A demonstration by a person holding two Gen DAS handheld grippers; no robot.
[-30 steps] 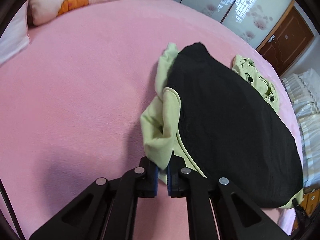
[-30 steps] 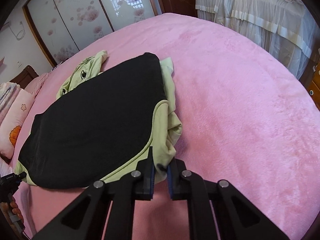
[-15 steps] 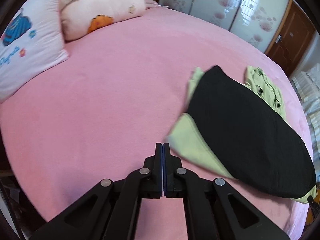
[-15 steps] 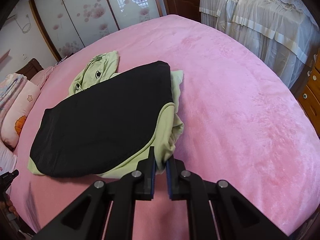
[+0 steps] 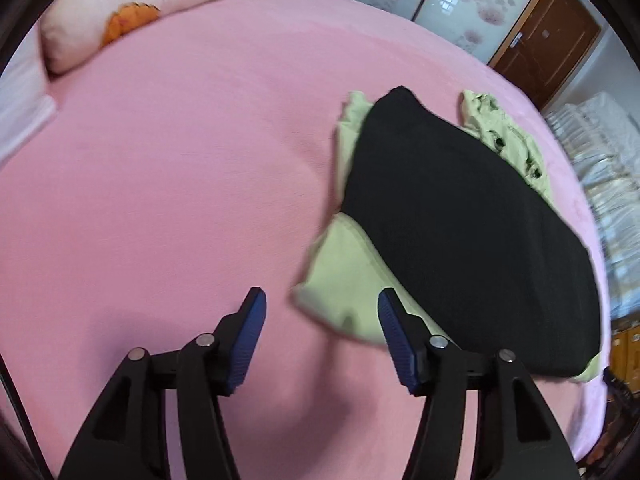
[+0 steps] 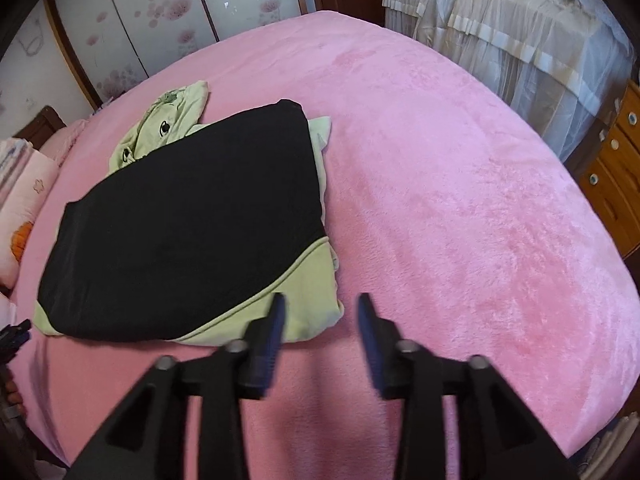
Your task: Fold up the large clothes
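A large garment, black (image 5: 460, 216) with pale green sleeves and hood (image 5: 504, 140), lies folded flat on the pink bed (image 5: 180, 160). It also shows in the right wrist view (image 6: 192, 232), hood (image 6: 168, 124) at the far end. My left gripper (image 5: 320, 312) is open and empty, just in front of the near green corner (image 5: 344, 280). My right gripper (image 6: 320, 316) is open and empty, just in front of the other green corner (image 6: 304, 304).
Pillows (image 5: 120, 8) lie at the head of the bed, also seen at the left edge of the right wrist view (image 6: 24, 200). Sliding wardrobe doors (image 6: 160, 8), a wooden door (image 5: 544, 40), a draped curtain (image 6: 500, 40) and a wooden drawer unit (image 6: 612, 176) surround the bed.
Both grippers held the green sleeve corners, then let go and opened. The left released first and pulled back; the sleeve corners now lie flat on the bed.
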